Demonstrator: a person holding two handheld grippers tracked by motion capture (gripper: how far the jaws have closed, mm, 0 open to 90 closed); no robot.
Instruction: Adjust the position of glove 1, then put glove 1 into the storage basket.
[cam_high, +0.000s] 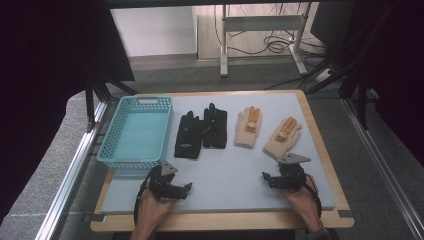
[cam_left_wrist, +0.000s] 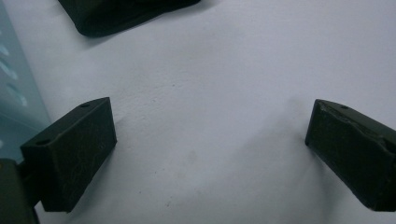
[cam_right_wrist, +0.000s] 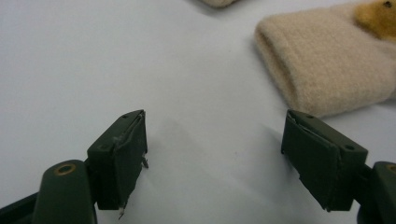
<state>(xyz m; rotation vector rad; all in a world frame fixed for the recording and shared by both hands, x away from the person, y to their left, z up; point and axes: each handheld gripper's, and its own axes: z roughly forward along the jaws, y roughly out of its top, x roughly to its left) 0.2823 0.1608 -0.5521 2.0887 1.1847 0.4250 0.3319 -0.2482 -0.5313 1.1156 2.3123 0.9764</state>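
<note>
1. High view: a pale grey mat (cam_high: 225, 170) covers a wooden table, and the person's two hands come in from the bottom edge, each holding a gripper low over the near part of the mat.
2. The left gripper (cam_high: 189, 187) sits just in front of the near right corner of a turquoise basket (cam_high: 118, 131), which stands on the left side of the mat.
3. A pair of black gloves (cam_high: 201, 131) lies flat just right of the basket, the two overlapping at their inner edges, fingers pointing away from the person.
4. Two beige gloves with orange patches lie farther right: the left beige glove (cam_high: 248, 131) straight, the right beige glove (cam_high: 280, 141) tilted, its cuff nearest the right gripper (cam_high: 264, 176).
5. Left gripper view: the jaws stand wide apart with only bare mat between them; the cuff of a black glove (cam_left_wrist: 126, 14) lies ahead, apart from the pads.
6. Right gripper view: the jaws gape open over bare mat, holding nothing; the beige cuff (cam_right_wrist: 322, 70) lies near, just beyond the right-hand jaw, not touching.
</note>
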